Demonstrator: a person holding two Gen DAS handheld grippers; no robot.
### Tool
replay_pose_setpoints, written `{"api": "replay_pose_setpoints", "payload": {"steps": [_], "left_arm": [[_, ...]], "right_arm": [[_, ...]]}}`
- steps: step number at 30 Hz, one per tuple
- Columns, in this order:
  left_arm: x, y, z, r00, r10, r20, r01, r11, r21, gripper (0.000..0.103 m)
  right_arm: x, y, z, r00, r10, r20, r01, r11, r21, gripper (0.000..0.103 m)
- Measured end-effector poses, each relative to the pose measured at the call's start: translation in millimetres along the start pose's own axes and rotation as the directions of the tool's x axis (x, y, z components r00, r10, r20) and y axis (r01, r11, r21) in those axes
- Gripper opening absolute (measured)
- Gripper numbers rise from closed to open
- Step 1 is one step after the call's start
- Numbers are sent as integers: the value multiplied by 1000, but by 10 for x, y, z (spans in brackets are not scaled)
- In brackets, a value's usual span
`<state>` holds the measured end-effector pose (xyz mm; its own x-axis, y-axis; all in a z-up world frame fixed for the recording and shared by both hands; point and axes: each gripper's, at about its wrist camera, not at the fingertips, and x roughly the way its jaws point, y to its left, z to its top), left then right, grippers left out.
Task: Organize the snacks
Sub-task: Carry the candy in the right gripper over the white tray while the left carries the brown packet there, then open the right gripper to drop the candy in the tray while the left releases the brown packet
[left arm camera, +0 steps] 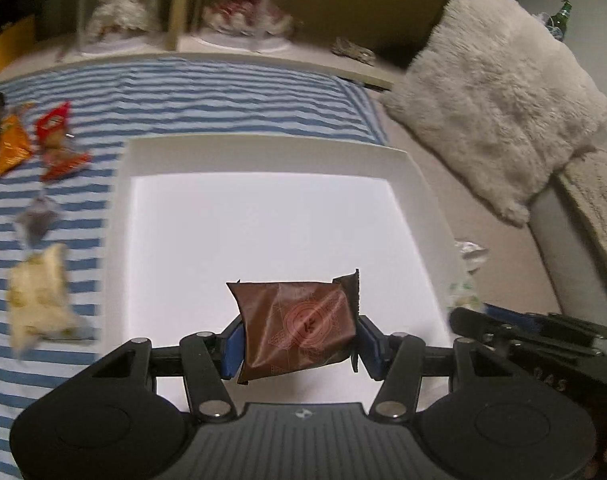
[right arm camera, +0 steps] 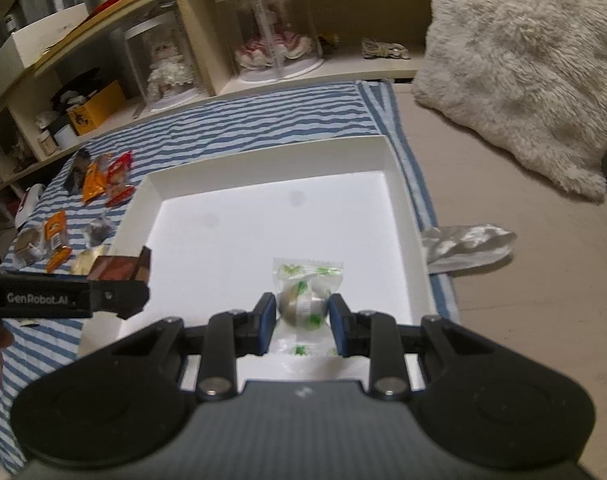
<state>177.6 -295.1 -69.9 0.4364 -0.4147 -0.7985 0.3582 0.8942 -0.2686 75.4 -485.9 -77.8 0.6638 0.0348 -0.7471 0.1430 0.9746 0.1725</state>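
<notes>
My left gripper point(left arm camera: 299, 340) is shut on a brown foil snack packet point(left arm camera: 299, 326) and holds it over the near part of a white open box point(left arm camera: 263, 156). My right gripper point(right arm camera: 301, 314) is shut on a round candy in a clear wrapper with green print point(right arm camera: 303, 300), over the near right part of the same box point(right arm camera: 263, 156). The left gripper with the brown packet point(right arm camera: 119, 268) shows at the left of the right wrist view. The right gripper's body point(left arm camera: 543, 336) shows at the right of the left wrist view. The box floor is bare.
Several loose snacks lie on the blue-striped cloth left of the box: orange and red packets point(left arm camera: 43, 140), a pale packet point(left arm camera: 39, 292), more in the right wrist view point(right arm camera: 99, 180). A silver wrapper point(right arm camera: 467, 244) lies right of the box. A fluffy cushion point(left arm camera: 491, 92) and shelves point(right arm camera: 263, 52) stand behind.
</notes>
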Motion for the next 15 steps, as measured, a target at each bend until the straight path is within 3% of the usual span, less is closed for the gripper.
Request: {"api": "replay_pose_setpoints", "payload": {"steps": [8, 15], "left_arm": [[221, -212, 38, 998, -68, 14, 69, 997, -21, 61], [291, -173, 32, 999, -37, -27, 37, 999, -10, 92]], "right_arm": [[96, -199, 48, 1000, -30, -8, 30, 999, 18, 34], [154, -274, 115, 999, -31, 36, 29, 998, 46, 37]]}}
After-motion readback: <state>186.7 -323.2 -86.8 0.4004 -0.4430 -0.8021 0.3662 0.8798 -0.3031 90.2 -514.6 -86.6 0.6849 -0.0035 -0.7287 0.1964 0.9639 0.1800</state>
